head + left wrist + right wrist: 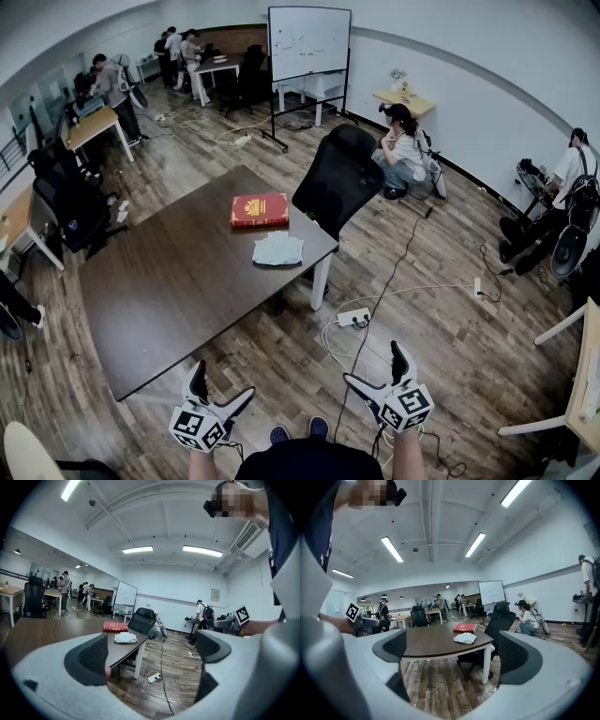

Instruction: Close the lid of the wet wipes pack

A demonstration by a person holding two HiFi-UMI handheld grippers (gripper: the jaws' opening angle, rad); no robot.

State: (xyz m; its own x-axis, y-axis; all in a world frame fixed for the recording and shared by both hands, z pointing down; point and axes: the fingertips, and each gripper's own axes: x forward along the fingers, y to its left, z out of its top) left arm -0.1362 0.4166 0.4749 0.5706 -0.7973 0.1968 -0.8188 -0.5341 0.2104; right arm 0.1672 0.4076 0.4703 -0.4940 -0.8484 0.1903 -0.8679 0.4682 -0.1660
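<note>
left tongs (223,378): held low at the near edge of the head view, over the wooden floor just off the table's near corner. jaws stand wide apart and grip nothing. in the left gripper view (152,648) only floor, cables and the table end show in the gap.
right tongs (370,361): held beside the left pair, over bare floor to the right of the table. jaws spread wide with nothing between the pads. the right gripper view (450,651) looks through the gap at the table and floor.
wet wipes pack (278,249): pale and flat, lying on the table near its far right corner, well apart from both tongs. also seen in the left gripper view (125,638) and the right gripper view (465,638). lid position too small to make out.
red book (260,210): flat on the table just beyond the pack, not touching it.
table (169,291): dark brown top on white legs, carrying only the pack and the book.
office chair (337,178): black, standing at the table's far right corner.
power strip (353,318): white, on the floor near the table leg, with cables trailing from it.
whiteboard (308,42): on a wheeled stand at the far side of the room.
people: several at the far desks and along the right wall, all away from the table.
</note>
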